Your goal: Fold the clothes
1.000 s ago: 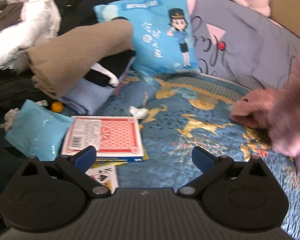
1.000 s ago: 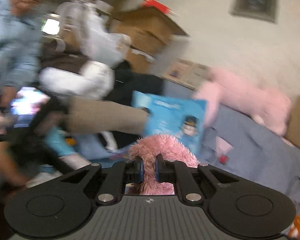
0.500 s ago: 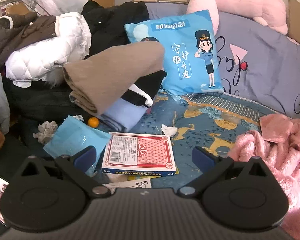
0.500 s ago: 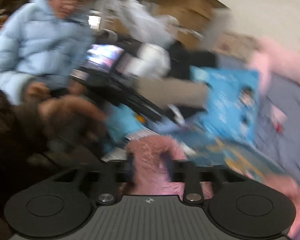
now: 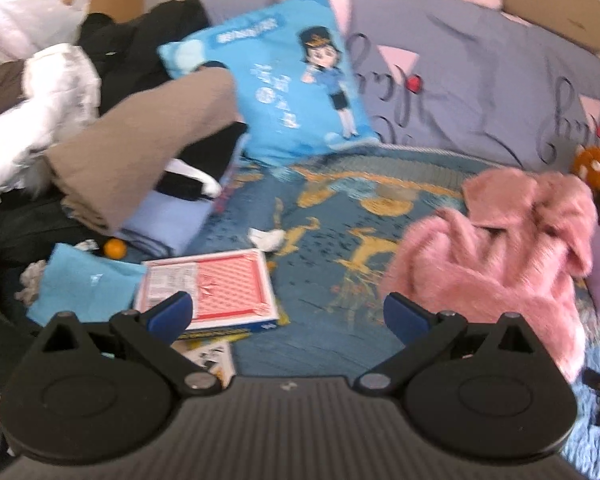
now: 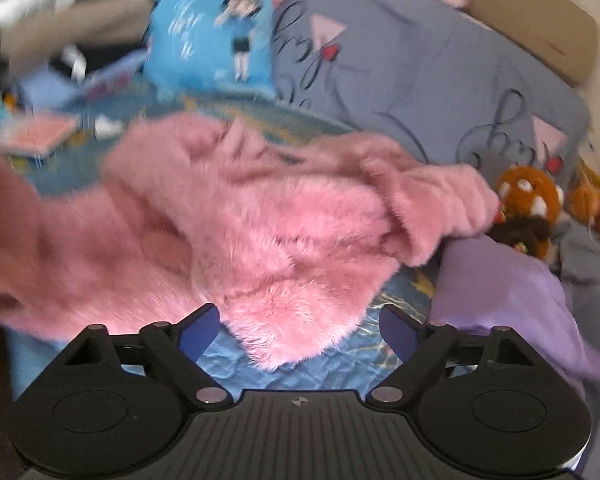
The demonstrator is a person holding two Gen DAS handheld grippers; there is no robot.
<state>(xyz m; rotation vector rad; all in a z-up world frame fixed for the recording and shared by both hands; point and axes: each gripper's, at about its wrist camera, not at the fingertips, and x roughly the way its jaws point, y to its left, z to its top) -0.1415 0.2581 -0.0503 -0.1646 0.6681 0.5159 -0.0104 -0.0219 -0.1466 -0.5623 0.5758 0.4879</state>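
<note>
The right gripper (image 6: pixel 298 330), its jaws just having opened, hangs released over the pink fluffy garment (image 6: pixel 236 232) crumpled on the bed (image 6: pixel 300 372), while the left gripper (image 5: pixel 288 316) stands released too.

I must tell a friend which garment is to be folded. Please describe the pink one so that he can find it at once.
Find the blue quilt with gold animals at the foot of the grey-purple cushion. On the quilt's right side lies the fluffy pink garment, crumpled in a heap. It alone there is long-haired pink fur; the folded clothes pile at the left is smooth brown, black and pale blue.
</note>
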